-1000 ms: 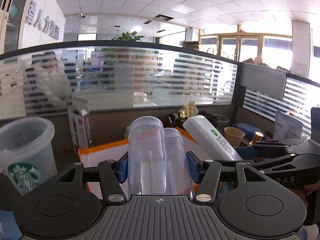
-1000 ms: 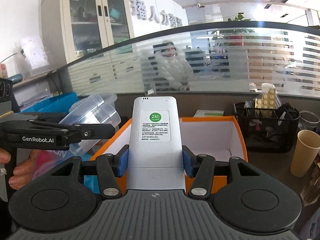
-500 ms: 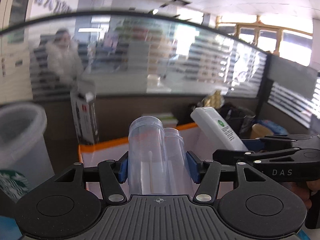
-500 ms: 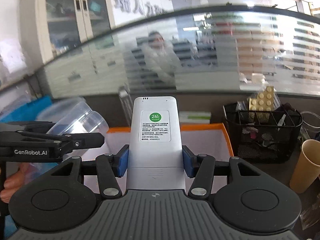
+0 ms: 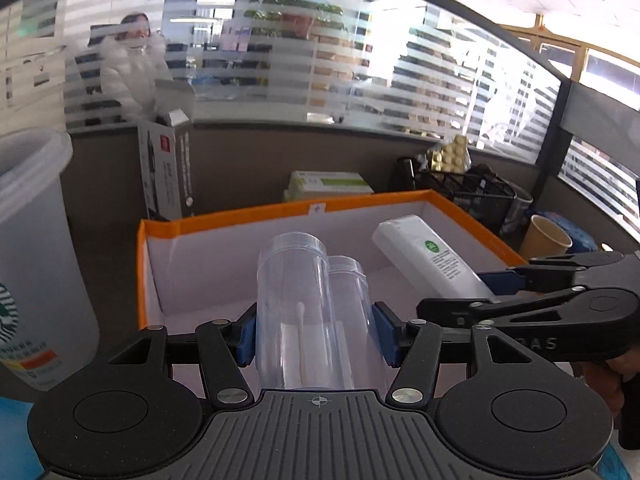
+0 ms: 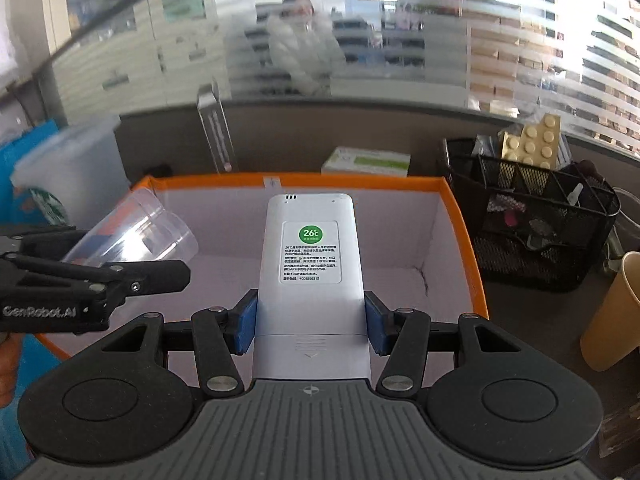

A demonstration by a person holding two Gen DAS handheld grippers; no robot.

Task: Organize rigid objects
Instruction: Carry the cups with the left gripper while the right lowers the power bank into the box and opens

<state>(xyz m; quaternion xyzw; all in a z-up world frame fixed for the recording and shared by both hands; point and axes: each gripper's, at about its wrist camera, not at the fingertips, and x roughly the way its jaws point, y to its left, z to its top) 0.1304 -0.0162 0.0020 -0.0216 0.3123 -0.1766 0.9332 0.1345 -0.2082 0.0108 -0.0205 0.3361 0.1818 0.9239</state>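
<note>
My left gripper [image 5: 316, 336] is shut on two clear plastic containers [image 5: 304, 304], side by side, one with a cotton swab inside; they hang over the left half of the orange-rimmed white box [image 5: 236, 214]. My right gripper [image 6: 310, 326] is shut on a white remote control [image 6: 310, 264] with a green sticker, held over the same box [image 6: 460, 220]. In the left wrist view the remote [image 5: 428, 256] and the right gripper [image 5: 496, 284] sit to the right. In the right wrist view the clear containers [image 6: 136, 232] and the left gripper [image 6: 132, 276] sit to the left.
A Starbucks plastic cup [image 5: 32, 248] stands left of the box. Behind it are a dark carton [image 5: 164, 172] and a green-white packet [image 5: 332, 184]. A black mesh organizer [image 6: 532, 216] with pill blisters and a brown paper cup [image 6: 612, 312] stand right. A grey partition with striped glass runs behind.
Both grippers have moved forward and tipped down, so the box's white inside now shows beneath the held items. Neither grip has changed.
</note>
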